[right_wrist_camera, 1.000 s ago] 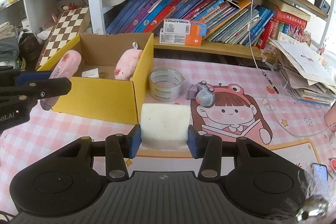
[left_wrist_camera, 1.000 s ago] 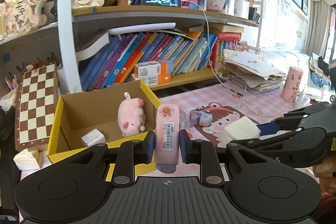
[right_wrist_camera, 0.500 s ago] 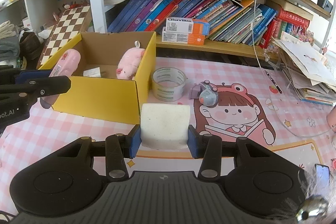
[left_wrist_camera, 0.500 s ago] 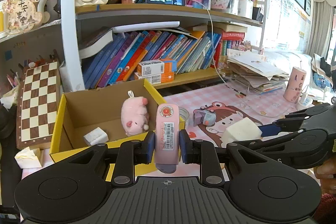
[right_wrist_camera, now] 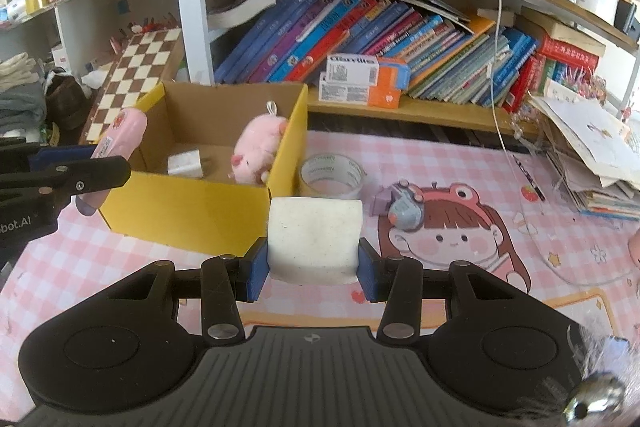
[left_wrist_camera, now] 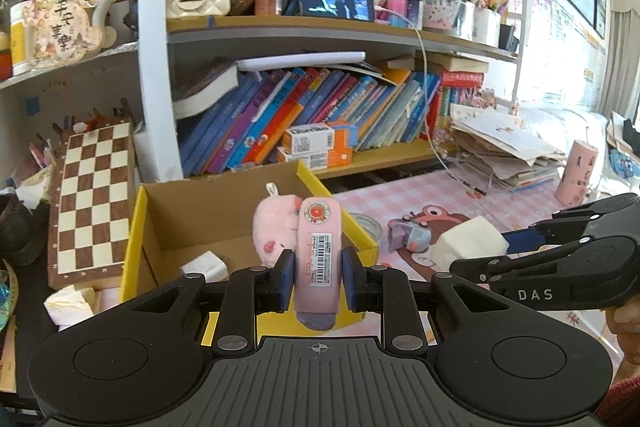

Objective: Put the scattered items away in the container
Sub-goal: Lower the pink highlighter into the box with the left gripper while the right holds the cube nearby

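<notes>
The left gripper (left_wrist_camera: pixel 316 281) clamps an upright pink case (left_wrist_camera: pixel 319 259) at the yellow box's (left_wrist_camera: pixel 134 239) near wall, lower centre. The right gripper (right_wrist_camera: pixel 313 269) pinches a white sponge (right_wrist_camera: pixel 315 237) short of the box's right corner, so the left looks nearer.

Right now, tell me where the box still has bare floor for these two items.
The cardboard box has bare floor along its back wall and left half, between the small white block and the left wall. The right side is crowded: the pink plush leans on the right wall there.
</notes>
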Motion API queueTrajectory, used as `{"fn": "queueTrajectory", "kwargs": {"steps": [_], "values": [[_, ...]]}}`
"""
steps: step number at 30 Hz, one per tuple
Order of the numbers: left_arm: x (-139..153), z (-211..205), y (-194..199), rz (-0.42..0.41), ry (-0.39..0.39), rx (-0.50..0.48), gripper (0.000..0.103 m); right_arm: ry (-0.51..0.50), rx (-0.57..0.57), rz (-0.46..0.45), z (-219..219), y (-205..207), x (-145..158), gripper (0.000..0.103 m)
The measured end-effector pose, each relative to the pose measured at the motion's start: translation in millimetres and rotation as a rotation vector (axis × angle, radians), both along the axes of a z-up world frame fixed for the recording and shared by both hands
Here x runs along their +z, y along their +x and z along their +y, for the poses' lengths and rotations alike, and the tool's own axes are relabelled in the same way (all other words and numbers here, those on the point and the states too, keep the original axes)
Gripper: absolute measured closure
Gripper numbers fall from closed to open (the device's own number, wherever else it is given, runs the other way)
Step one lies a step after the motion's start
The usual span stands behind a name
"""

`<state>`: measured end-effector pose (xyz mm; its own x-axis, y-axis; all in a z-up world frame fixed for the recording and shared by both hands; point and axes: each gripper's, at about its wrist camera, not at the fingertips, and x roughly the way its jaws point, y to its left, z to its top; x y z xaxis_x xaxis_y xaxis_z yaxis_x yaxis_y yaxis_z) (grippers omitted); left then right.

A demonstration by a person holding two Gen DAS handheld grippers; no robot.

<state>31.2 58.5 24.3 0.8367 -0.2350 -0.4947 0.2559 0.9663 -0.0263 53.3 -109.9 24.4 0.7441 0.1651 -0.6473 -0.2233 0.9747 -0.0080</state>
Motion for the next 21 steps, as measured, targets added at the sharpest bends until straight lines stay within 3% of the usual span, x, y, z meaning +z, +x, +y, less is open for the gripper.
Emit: {"fn": "queueTrajectory", "kwargs": {"steps": [21], "values": [[2.5, 30.0, 24.2, -0.012, -0.008, 0.085, 0.080, -0.018, 0.113, -0.026, 32.0, 34.1, 15.2, 0.060]]}}
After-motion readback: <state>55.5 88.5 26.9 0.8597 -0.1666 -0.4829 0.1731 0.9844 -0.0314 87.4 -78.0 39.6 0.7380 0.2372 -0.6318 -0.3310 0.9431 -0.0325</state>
